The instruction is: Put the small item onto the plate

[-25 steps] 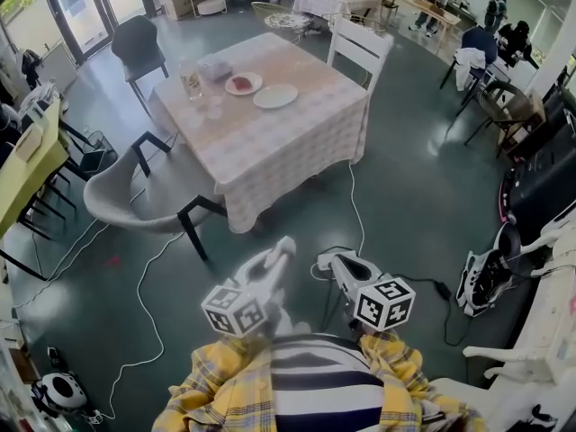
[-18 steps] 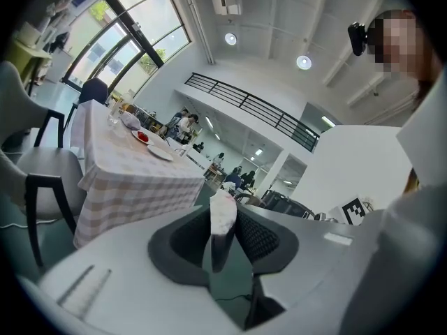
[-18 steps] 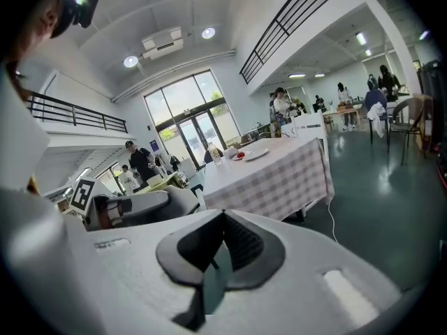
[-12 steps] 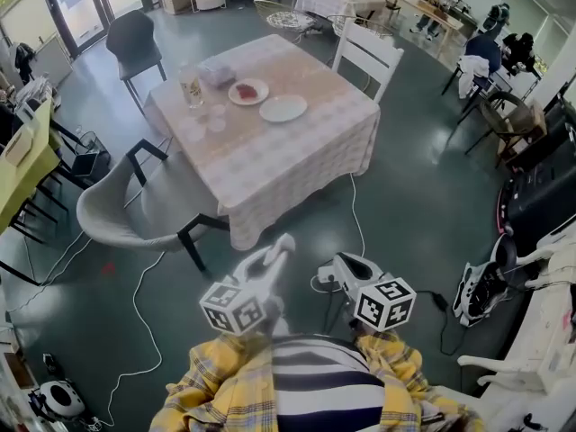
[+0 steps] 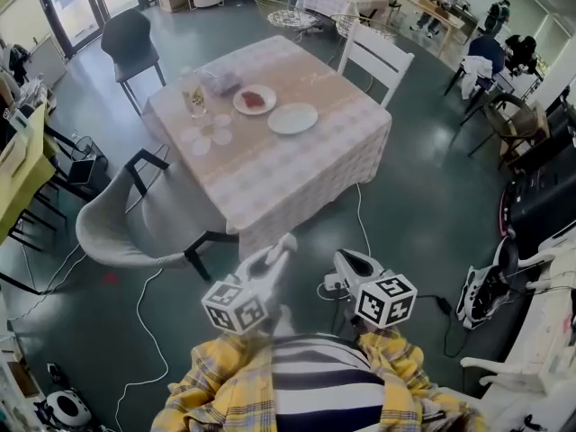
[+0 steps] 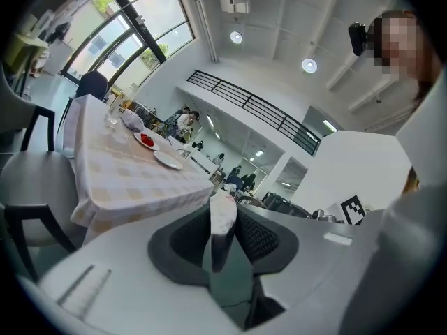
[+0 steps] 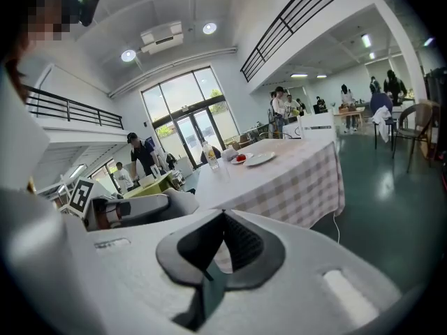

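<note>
I judge the task not yet begun: everything it concerns is on the table [image 5: 306, 165], well apart from both grippers, which I hold close to my chest. The empty white plate [image 5: 293, 118] lies ahead and slightly left of the jaws, past the near table edge. Just beyond it, a second plate [image 5: 241, 107] carries a red piece [image 5: 256, 98], and a cluster of small clear cups [image 5: 205, 134] sits further left. I cannot tell which of these is the small item, and none shows a long axis from here.

The left gripper [image 5: 286, 241] has its jaws pressed together. A pale sliver shows at their tips in its own view, and I read it as part of the jaws. The right gripper [image 5: 340, 257] has its jaws closed too, with nothing between them. The left is marginally nearer the plates, but neither can reach until I close on the table.
</note>
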The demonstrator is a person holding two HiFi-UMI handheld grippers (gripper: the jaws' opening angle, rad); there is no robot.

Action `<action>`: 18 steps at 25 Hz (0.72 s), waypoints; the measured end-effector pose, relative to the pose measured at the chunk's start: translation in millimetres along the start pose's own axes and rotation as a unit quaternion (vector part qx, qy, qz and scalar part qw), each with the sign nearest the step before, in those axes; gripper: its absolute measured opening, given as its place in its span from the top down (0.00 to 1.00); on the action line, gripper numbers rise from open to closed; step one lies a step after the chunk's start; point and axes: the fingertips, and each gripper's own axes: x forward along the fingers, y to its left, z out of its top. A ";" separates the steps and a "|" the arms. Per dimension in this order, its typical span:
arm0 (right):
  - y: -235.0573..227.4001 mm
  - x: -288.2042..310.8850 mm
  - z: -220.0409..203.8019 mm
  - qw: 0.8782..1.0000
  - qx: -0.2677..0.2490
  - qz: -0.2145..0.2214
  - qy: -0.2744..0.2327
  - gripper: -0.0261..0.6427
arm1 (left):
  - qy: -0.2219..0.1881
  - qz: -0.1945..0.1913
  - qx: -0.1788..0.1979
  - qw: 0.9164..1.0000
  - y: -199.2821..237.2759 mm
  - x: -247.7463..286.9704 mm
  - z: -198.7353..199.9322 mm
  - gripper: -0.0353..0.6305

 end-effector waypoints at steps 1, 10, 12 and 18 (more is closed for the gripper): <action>0.1 3.6 2.4 1.000 -0.001 -0.002 0.000 0.97 | 0.001 -0.001 -0.001 1.000 2.6 0.7 2.7 0.79; 2.1 27.7 19.3 0.999 -0.031 -0.017 0.013 0.97 | 0.004 -0.015 -0.011 1.000 20.0 13.4 15.6 0.79; -1.6 34.7 25.4 0.999 -0.033 -0.018 0.011 0.97 | 0.000 -0.015 -0.011 1.000 23.4 18.0 19.8 0.79; -21.1 60.8 54.3 0.999 -0.048 -0.014 -0.001 0.97 | -0.012 -0.004 -0.007 1.000 38.7 41.4 36.9 0.79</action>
